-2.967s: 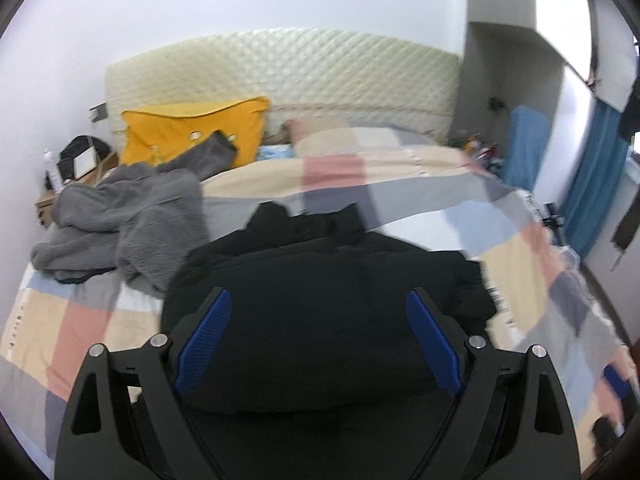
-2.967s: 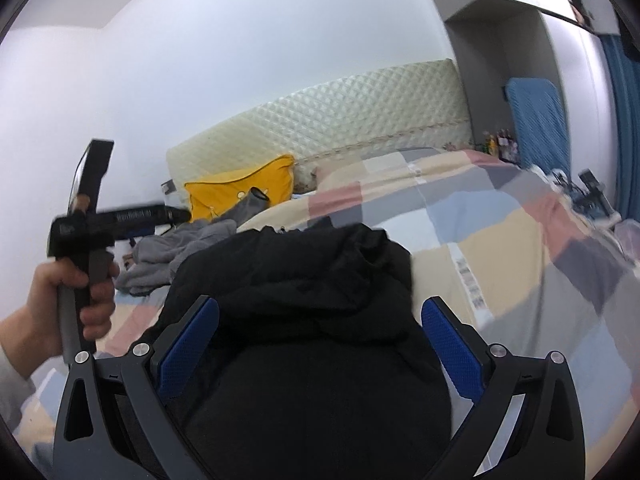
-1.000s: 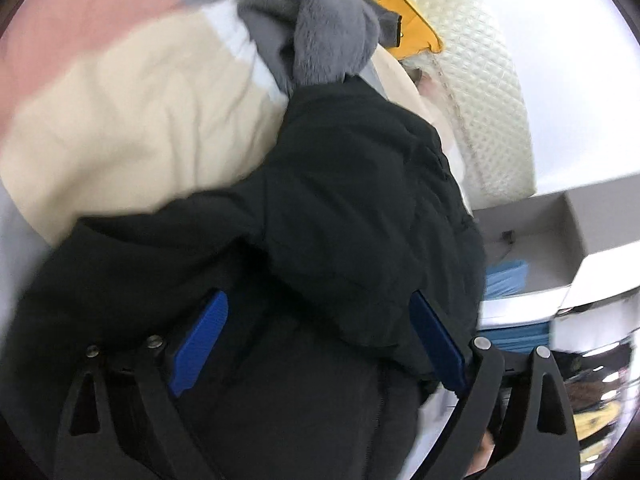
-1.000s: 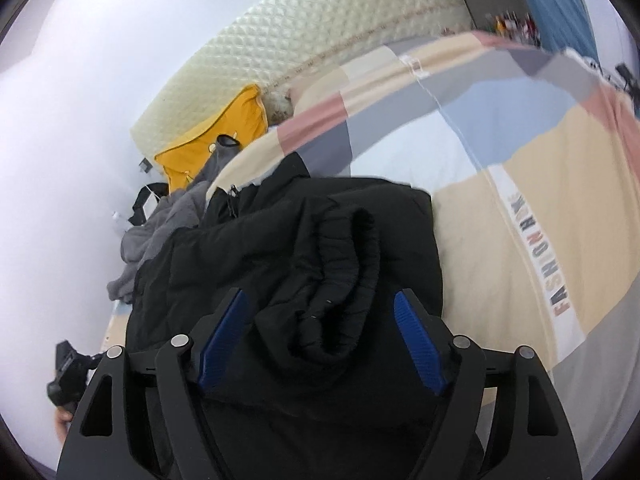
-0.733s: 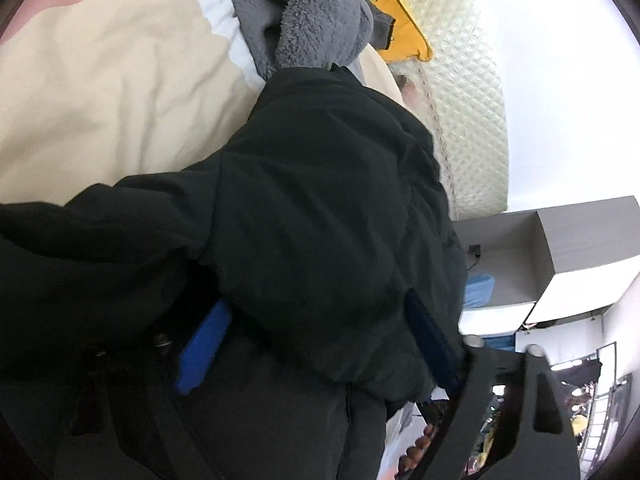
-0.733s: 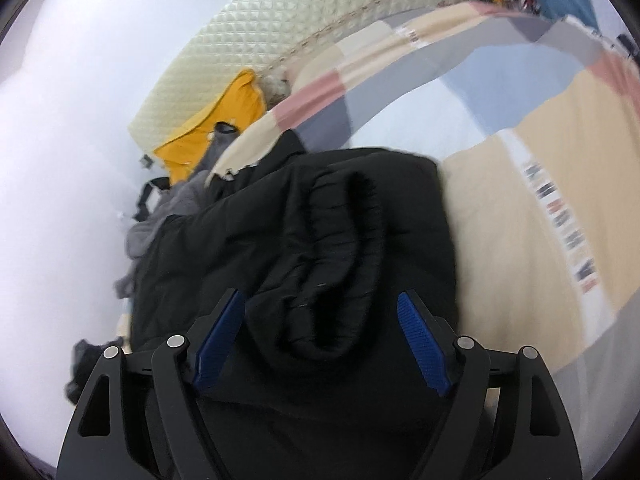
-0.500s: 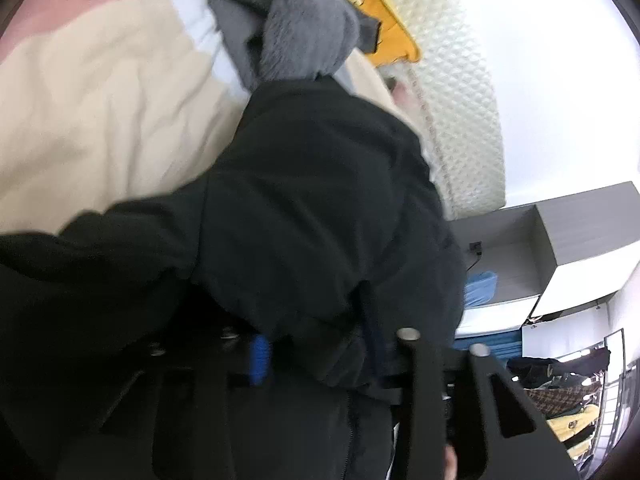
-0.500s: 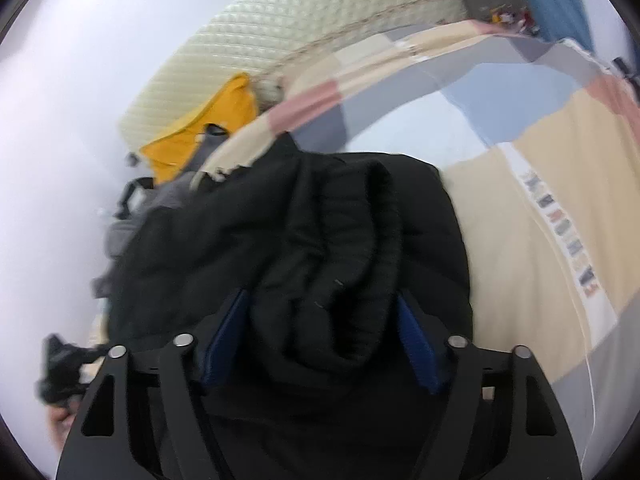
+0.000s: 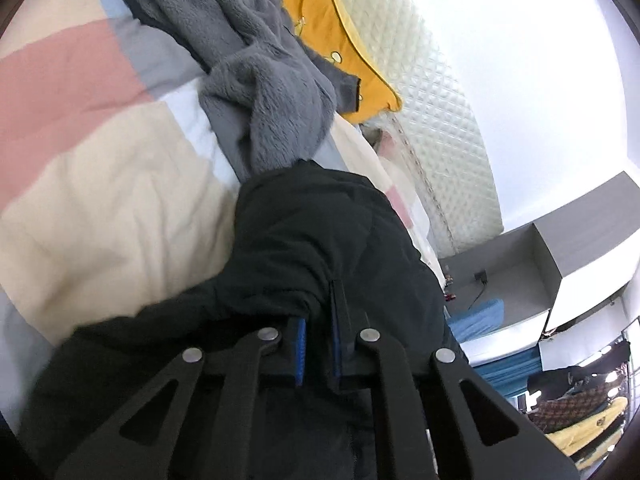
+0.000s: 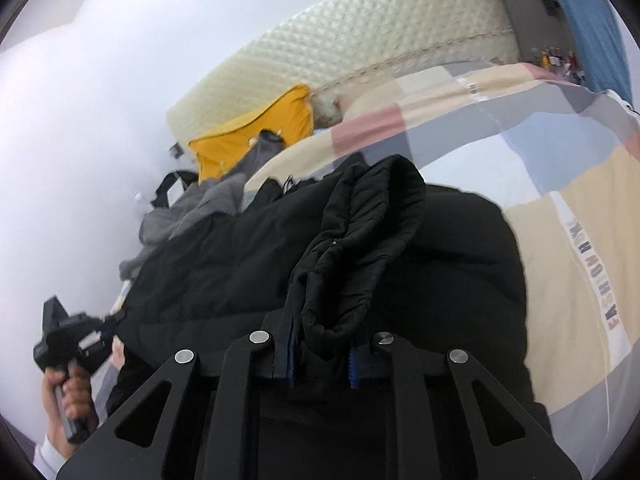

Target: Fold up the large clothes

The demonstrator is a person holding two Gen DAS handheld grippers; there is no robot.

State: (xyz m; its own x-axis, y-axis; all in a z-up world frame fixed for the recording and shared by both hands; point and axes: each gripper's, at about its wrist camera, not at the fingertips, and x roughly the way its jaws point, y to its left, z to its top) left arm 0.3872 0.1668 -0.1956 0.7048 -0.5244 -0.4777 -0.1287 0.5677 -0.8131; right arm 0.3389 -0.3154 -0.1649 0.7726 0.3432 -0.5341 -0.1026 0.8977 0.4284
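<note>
A black padded jacket (image 9: 320,240) lies bunched on the patchwork quilt (image 9: 100,168). My left gripper (image 9: 318,328) is shut, its blue pads pinching a fold of the jacket's edge. In the right wrist view the jacket (image 10: 460,280) fills the middle, and a rolled, ribbed sleeve end (image 10: 360,248) stands up from it. My right gripper (image 10: 322,348) has its jaws closing, the pads pressing on the base of that roll. At the lower left of that view the left gripper (image 10: 68,344) shows, held in a hand (image 10: 70,400).
A grey fleece garment (image 9: 260,92) lies heaped just beyond the jacket, partly over a yellow pillow (image 9: 332,52). The cream quilted headboard (image 10: 360,40) stands behind. Quilt (image 10: 568,208) stretches away to the right. A grey cabinet (image 9: 560,256) and blue fabric (image 9: 476,320) stand beside the bed.
Both grippers went from wide open over the jacket to pinched on its fabric. The left one lifted a little and tilted; the right one shifted sideways onto the rolled sleeve end.
</note>
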